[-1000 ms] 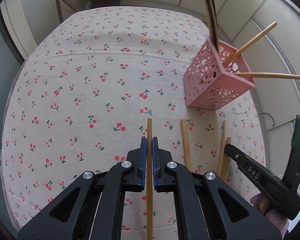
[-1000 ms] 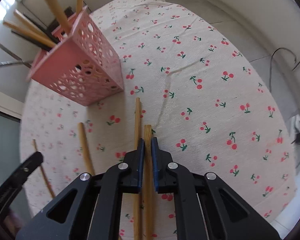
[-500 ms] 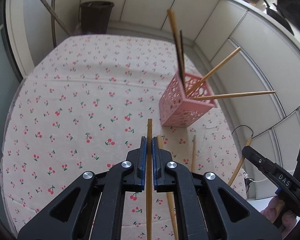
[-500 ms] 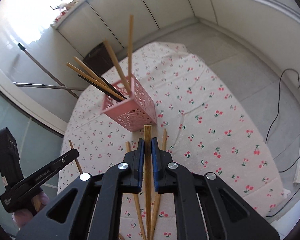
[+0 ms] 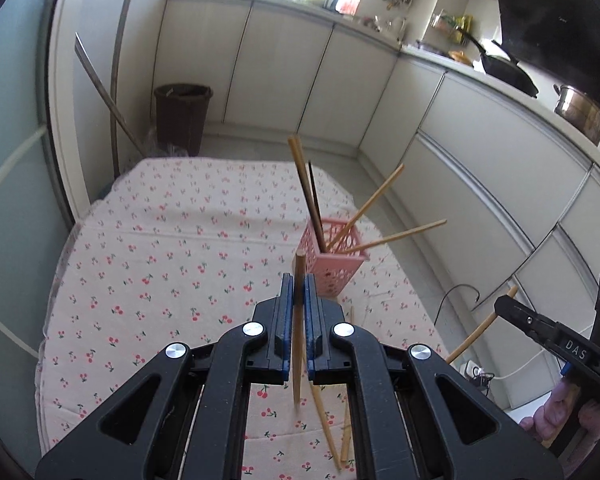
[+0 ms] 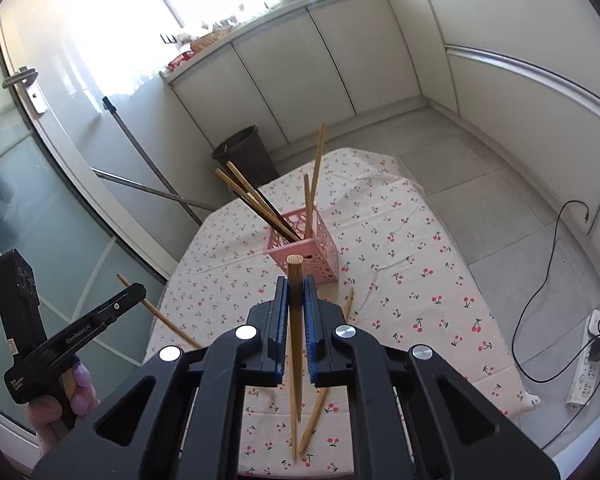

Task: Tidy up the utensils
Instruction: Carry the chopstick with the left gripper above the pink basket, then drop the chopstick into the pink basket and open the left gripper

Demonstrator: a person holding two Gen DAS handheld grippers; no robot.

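Wooden chopsticks are the item being sorted, and the pink perforated holder point(image 5: 334, 258) on the cherry-print tablecloth point(image 5: 160, 264) is where they go. Holder stands upright near the cloth's right side in the left wrist view; it already contains several sticks leaning outward, at least four light wooden ones plus a dark one (exact count uncertain, some overlap).

Left gripper point(image 5: 299, 292): jaws pressed together on a single wooden chopstick point(image 5: 298, 344), held above the cloth, upper tip poking out past the pads and its line aimed toward the holder. Right gripper point(image 6: 296, 292): likewise pinching one thicker-looking wooden chopstick point(image 6: 296, 344), its end visible just in front of the holder point(image 6: 314, 256) in that view. Each gripper also appears at the edge of the other's camera, stick in its jaws.

Remaining on the cloth: two or three loose sticks point(image 6: 320, 404) lying near the front edge, below the grippers.

Judgement: task roughly halfway or a bit past. Two sticks are lifted but not yet inserted; after those, the loose ones on the cloth remain to be picked up and dropped in.
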